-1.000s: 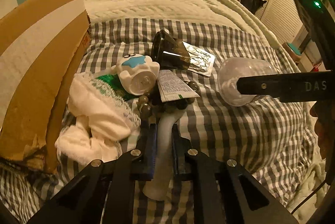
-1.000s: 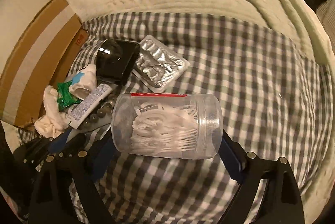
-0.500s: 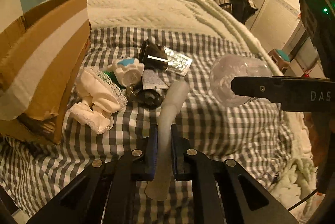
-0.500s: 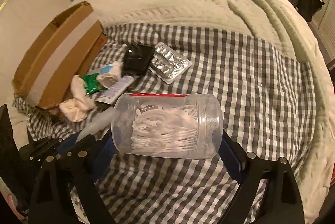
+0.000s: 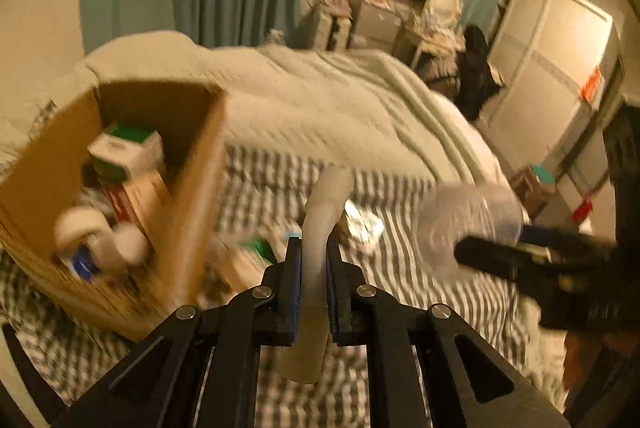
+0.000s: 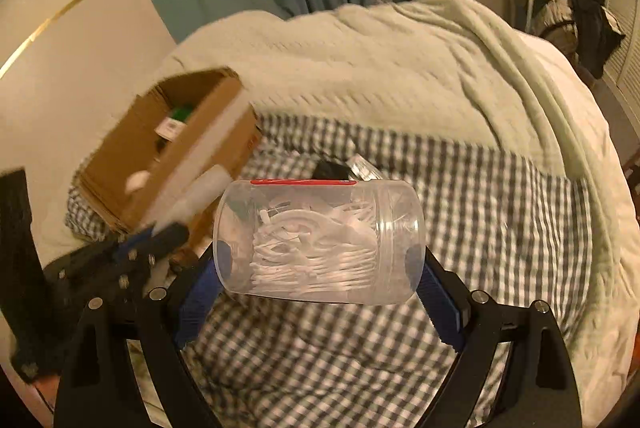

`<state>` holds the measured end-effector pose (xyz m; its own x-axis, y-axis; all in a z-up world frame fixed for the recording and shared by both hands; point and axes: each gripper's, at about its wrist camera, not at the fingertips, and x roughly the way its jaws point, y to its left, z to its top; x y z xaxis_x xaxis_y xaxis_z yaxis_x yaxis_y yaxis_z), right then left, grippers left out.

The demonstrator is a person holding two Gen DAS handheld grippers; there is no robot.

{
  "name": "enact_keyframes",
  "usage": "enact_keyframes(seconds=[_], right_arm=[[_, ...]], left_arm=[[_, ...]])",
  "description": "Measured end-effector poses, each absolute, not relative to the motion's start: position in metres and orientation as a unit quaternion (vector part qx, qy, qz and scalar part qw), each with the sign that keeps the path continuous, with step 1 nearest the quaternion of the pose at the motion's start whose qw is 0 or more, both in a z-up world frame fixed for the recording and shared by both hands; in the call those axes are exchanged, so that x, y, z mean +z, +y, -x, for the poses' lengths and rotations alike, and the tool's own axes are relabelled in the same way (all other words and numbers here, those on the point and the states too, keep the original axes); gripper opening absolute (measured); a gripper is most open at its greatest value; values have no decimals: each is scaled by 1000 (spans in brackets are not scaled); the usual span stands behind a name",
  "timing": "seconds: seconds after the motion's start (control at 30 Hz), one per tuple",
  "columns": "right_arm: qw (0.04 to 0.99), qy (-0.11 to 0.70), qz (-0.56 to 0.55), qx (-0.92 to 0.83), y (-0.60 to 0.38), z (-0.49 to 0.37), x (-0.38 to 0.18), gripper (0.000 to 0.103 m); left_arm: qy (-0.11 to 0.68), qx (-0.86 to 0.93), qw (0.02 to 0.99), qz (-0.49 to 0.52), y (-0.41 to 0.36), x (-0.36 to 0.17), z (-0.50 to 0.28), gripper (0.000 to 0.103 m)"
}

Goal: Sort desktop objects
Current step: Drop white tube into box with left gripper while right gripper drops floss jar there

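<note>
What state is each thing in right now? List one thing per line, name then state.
Left gripper: shut on the white handle.
White handle: clamped, held in the air.
Right gripper: shut on the clear jar.
Clear jar: sideways, holding white picks.
Cardboard box: open, partly filled.

A brown cardboard box (image 5: pixel 188 188) sits on the grey-and-white checked cloth (image 6: pixel 500 212) at its left side, and a pale knitted blanket (image 6: pixel 400 68) lies behind the cloth, further up the bed. Inside the box lie a small white-and-green carton (image 5: pixel 126 150) and, nearer the front, a rounded white item (image 5: pixel 80 232). A silver foil blister pack (image 5: pixel 362 224) lies on the cloth right of the box. Above the cloth, the left gripper (image 5: pixel 310 260) carries a long, bent, translucent white tube (image 5: pixel 320 212) just right of the box. Further right, the right gripper (image 6: pixel 320 284) carries a clear plastic jar of white floss picks (image 6: pixel 320 240), lying sideways between its fingers.
</note>
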<state>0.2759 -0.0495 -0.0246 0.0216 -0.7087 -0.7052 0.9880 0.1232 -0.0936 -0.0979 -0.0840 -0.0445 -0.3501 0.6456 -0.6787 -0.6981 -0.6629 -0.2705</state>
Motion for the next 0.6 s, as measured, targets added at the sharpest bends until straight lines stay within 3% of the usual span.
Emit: enact_keyframes(seconds=[0.23, 0.6], right_arm=[[721, 320, -176, -589, -80, -331, -2, 88], [770, 319, -172, -525, -158, -410, -9, 88]], left_arm=[[7, 861, 339, 378, -112, -25, 164, 10], [10, 879, 242, 411, -141, -57, 237, 10]])
